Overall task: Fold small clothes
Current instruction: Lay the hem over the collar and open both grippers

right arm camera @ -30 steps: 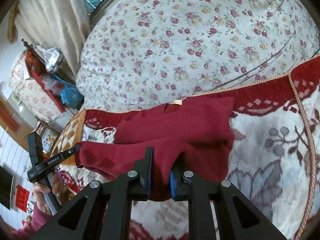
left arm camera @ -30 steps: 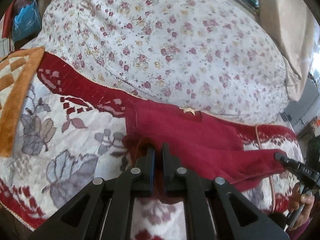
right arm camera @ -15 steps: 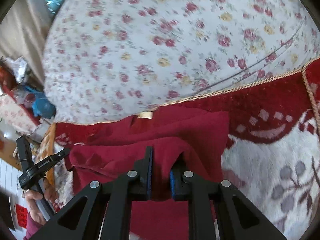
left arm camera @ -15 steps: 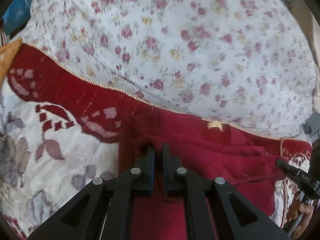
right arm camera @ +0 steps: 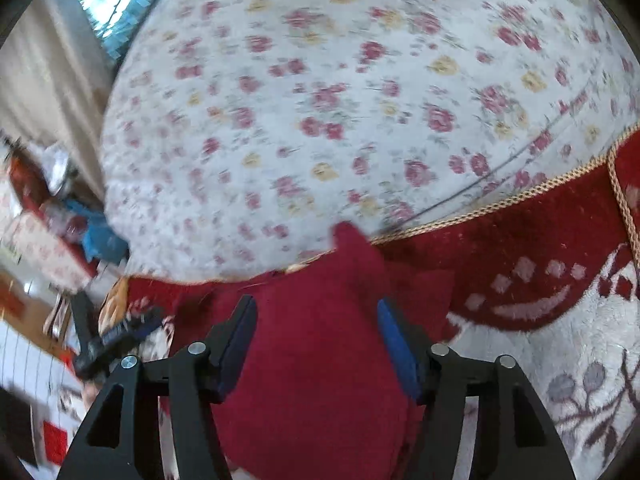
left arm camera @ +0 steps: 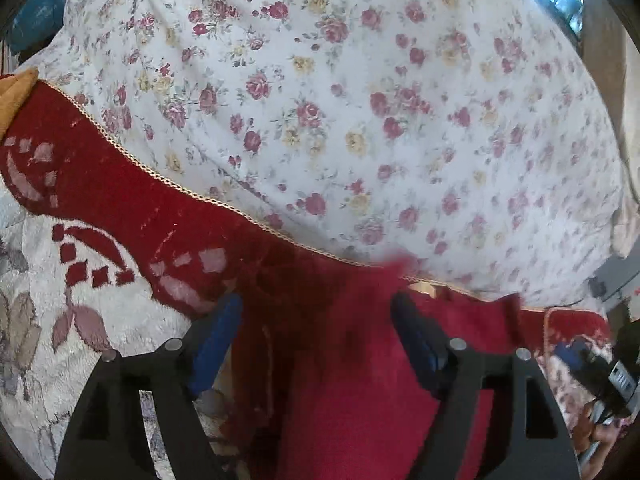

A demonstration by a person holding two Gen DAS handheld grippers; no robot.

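A small dark red garment (left arm camera: 352, 380) lies folded over on the red and white patterned blanket (left arm camera: 92, 208). My left gripper (left arm camera: 318, 308) is open, its blue-padded fingers (left arm camera: 216, 340) spread over the garment's left part. In the right wrist view the same garment (right arm camera: 312, 360) lies under my right gripper (right arm camera: 316, 312), which is open too, with a cloth corner sticking up toward the floral quilt. The right gripper also shows at the left view's lower right edge (left arm camera: 600, 368).
A white floral quilt (left arm camera: 360, 100) fills the far half of both views, behind the blanket's gold cord edge (right arm camera: 500, 204). An orange-trimmed cloth (left arm camera: 16, 92) lies at far left. Curtains and a window (right arm camera: 100, 12) stand beyond the bed.
Both grippers carried the garment's near edge forward toward the quilt, then opened and let it go. The garment now lies doubled over.
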